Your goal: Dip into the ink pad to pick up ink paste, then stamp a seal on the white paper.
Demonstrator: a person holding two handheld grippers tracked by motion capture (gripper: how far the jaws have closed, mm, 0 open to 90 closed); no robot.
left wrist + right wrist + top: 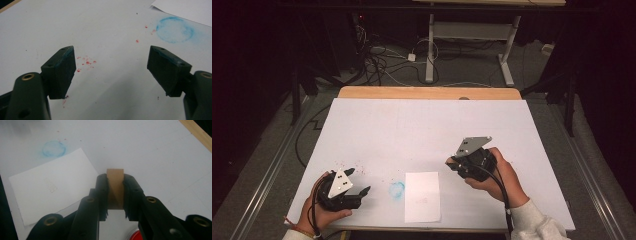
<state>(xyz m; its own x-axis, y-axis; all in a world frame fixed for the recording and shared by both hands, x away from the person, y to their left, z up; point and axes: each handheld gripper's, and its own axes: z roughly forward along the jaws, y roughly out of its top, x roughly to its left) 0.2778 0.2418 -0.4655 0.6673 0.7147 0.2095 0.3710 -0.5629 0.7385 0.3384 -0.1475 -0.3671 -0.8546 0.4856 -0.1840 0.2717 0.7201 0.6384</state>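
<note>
My right gripper point(115, 178) is shut on a small tan wooden block point(115, 182) that stands upright between the jaws and pokes out past their tips. In the high view this right gripper point(452, 164) is held above the table's right half, just right of a small white paper sheet point(422, 196). My left gripper point(359, 181) rests near the front left corner, jaws wide apart and empty point(111, 58). A blue ring stain point(397, 189) lies between the left gripper and the paper. The block's underside is hidden.
Red specks point(86, 62) dot the white table cover point(412, 125) by the left gripper. Something red point(136, 236) peeks out below the right jaws. A wooden edge point(427, 92) borders the far side; beyond it are a desk frame point(430, 45) and floor cables point(377, 60).
</note>
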